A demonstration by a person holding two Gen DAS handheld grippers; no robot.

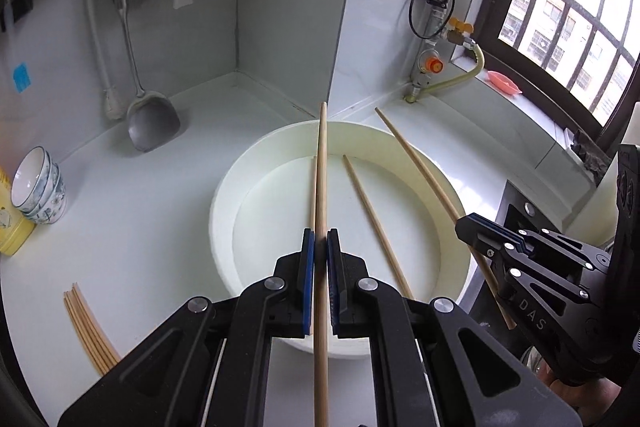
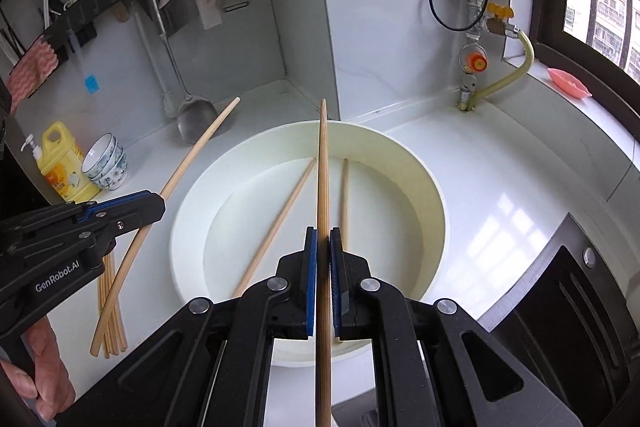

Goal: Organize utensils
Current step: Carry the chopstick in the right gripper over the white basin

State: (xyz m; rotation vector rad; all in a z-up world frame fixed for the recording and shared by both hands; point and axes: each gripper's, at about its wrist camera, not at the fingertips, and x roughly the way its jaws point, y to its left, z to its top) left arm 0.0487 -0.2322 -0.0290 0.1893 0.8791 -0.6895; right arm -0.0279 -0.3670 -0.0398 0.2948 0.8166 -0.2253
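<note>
In the left wrist view my left gripper (image 1: 320, 239) is shut on a wooden chopstick (image 1: 322, 167) that points away over a white basin (image 1: 224, 195). At the right of that view my right gripper (image 1: 468, 227) is shut on another chopstick (image 1: 416, 155). The right wrist view shows the right gripper (image 2: 323, 239) clamping its chopstick (image 2: 323, 167), and the left gripper (image 2: 160, 205) gripping its own (image 2: 200, 147). Two loose chopsticks (image 2: 280, 219) (image 2: 345, 195) lie in the basin (image 2: 184, 211). A bundle of chopsticks (image 1: 88, 327) (image 2: 110, 291) lies on the counter left of the basin.
Stacked bowls (image 2: 106, 163) and a yellow bottle (image 2: 64, 163) stand at the far left. A metal spatula (image 1: 152, 123) hangs on the back wall. A gas pipe with valves (image 1: 432, 63) stands in the right corner, with a stove (image 2: 560, 307) at the right. A person's hand (image 2: 44, 367) holds the left gripper.
</note>
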